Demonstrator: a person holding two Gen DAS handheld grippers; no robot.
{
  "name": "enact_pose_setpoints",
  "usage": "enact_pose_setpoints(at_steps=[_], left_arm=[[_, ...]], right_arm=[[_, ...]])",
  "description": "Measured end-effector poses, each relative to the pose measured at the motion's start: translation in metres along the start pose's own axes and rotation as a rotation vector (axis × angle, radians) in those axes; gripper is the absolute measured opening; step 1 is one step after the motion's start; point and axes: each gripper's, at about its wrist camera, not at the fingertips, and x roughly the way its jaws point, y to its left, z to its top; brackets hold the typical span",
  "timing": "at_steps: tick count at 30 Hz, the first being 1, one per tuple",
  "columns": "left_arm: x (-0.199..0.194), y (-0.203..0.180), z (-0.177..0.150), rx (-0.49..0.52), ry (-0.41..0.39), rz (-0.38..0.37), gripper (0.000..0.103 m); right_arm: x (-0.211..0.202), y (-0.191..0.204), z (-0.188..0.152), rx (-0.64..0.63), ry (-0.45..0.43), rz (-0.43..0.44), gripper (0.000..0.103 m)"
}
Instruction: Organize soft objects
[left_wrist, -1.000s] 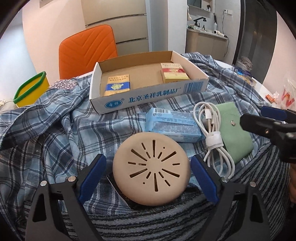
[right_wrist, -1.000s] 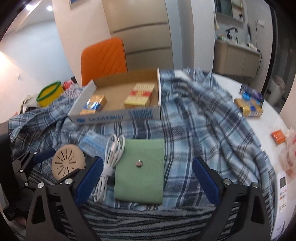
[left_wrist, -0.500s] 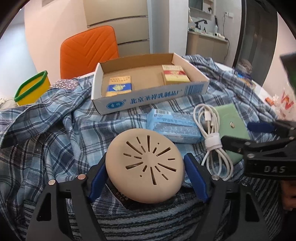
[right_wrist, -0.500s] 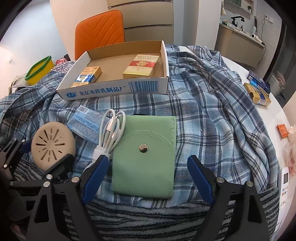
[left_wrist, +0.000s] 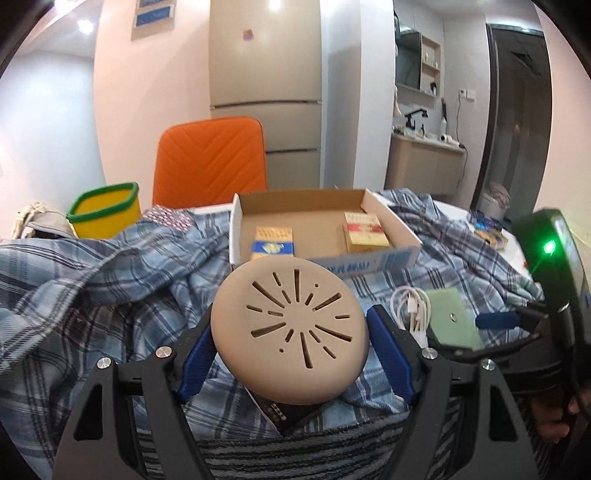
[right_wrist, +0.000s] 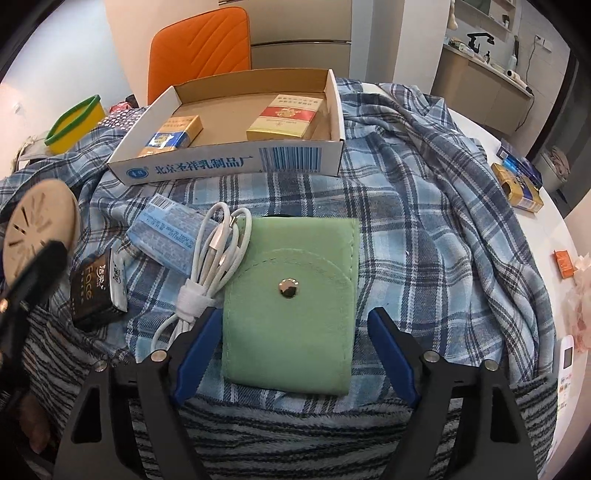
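- The left claw (left_wrist: 291, 354) is clenched on the round beige disc (left_wrist: 290, 332), holding it raised above the plaid cloth (left_wrist: 92, 295); the cardboard box (left_wrist: 325, 236) sits beyond it.
- The right claw (right_wrist: 291, 350) is spread wide, its blue fingers (right_wrist: 195, 354) either side of the green pouch (right_wrist: 295, 314) lying on the cloth.
- A white cable (right_wrist: 214, 258) lies just left of the pouch, touching its edge.
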Motion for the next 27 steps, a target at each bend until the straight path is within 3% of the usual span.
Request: enact_pose_setpoints(at_steps=[8, 10, 14, 27], left_arm=[[-0.003, 0.000, 0.001, 0.003, -0.021, 0.020, 0.077], [-0.007, 0.001, 0.001, -0.001, -0.042, 0.020, 0.077], [-0.011, -0.001, 0.001, 0.009, -0.060, 0.022, 0.077], [-0.025, -0.006, 0.008, 0.015, -0.072, 0.074, 0.077]], right_arm=[[0.001, -0.006, 0.001, 0.047, -0.018, -0.014, 0.082], [-0.001, -0.010, 0.001, 0.066, -0.027, -0.001, 0.072], [-0.008, -0.012, -0.001, 0.076, -0.056, 0.022, 0.071], [-0.054, -0.009, -0.004, -0.025, -0.203, -0.006, 0.071]])
